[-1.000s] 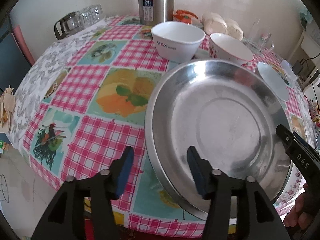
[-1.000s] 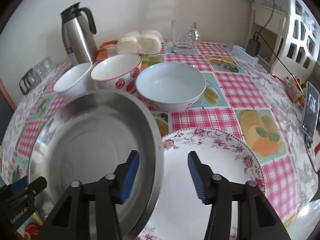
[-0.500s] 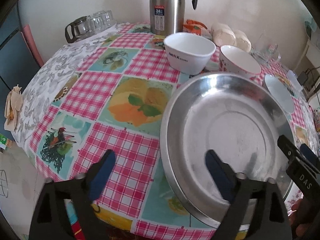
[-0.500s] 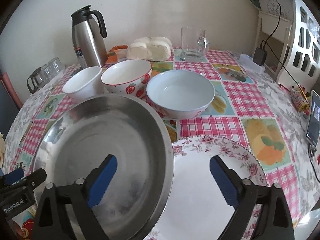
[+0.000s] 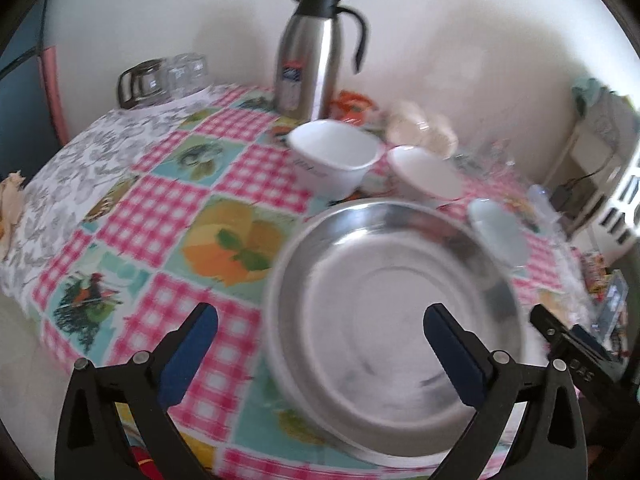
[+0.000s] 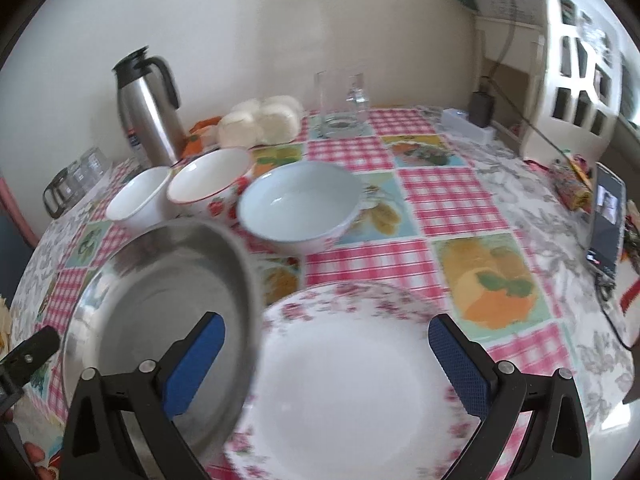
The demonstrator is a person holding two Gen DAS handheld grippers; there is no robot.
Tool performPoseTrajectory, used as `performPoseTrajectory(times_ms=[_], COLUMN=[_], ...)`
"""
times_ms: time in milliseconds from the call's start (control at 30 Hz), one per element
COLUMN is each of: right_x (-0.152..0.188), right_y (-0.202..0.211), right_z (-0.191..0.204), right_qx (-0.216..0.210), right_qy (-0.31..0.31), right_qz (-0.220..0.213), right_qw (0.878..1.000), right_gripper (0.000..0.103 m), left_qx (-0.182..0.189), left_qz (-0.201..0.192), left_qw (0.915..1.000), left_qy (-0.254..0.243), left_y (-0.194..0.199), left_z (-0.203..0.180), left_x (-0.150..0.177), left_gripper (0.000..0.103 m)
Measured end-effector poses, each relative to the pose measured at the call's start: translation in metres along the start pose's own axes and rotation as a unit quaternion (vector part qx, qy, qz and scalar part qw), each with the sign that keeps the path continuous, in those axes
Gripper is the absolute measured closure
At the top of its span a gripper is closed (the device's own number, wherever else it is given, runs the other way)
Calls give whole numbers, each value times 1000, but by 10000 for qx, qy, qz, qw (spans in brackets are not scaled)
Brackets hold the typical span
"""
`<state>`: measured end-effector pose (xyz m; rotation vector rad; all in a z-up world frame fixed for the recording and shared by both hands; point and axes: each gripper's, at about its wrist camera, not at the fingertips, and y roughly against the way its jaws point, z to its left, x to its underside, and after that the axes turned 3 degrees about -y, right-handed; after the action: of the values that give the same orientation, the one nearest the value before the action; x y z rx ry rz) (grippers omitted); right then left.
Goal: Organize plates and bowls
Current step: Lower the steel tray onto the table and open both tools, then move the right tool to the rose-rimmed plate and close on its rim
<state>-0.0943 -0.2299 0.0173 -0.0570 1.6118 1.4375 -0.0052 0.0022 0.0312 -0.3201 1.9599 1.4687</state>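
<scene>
A steel plate (image 5: 392,312) lies on the checked tablecloth, also in the right wrist view (image 6: 160,304), its right edge resting on a white floral plate (image 6: 348,380). Behind stand a white bowl (image 5: 332,160) (image 6: 138,200), a strawberry bowl (image 5: 424,172) (image 6: 210,184) and a pale blue bowl (image 5: 498,232) (image 6: 300,208). My left gripper (image 5: 320,356) is open wide above the steel plate's near left rim. My right gripper (image 6: 326,360) is open wide above the floral plate. Both are empty.
A steel thermos (image 5: 316,52) (image 6: 148,108), a rack of glasses (image 5: 164,76), white buns (image 6: 260,120) and a glass mug (image 6: 342,104) stand along the back. A phone (image 6: 606,220) and cables lie at the right table edge.
Both grippers opened from nearly shut to wide and drew back and up from the plates. The steel plate, held before, now lies released on the table.
</scene>
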Motion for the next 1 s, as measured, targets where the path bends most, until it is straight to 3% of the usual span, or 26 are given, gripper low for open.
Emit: performPoseTrajectory(times_ms=[100,233,533,567,633,833,1000], right_x=[-2,0,19,21,24,26,22], right_y=[4,5,-18,-21,-25,-27,-23], right_z=[-25,-63,-111,-114,-118,-117,-109], right_qx=[98,313,624,640,625,216,434], right_qy=[-250,-635,-1095,-1128,-1246,-1393,-1191], right_qz=[-32,86,739,816,932,1016,852], right_qw=[9996,9975,9893,9882,9858,9848,9883], right_gripper=[0,0,2,5,31,68,87], left_qx=[383,735,729,724,708,752,765], left_qz=[-104,34,379,392,406,520,588], left_qw=[9992,9966,9908,9903,9894,9878,9858], left_qy=[-93,-371,-1077,-1123,-1205,-1259,-1377], left_y=[5,6,5,6,6,0,-4], left_z=[-18,-46,-97,-99,-104,-117,-130], left_x=[2,7,22,23,24,23,22], left_gripper=[1,1,1,1,1,1,1])
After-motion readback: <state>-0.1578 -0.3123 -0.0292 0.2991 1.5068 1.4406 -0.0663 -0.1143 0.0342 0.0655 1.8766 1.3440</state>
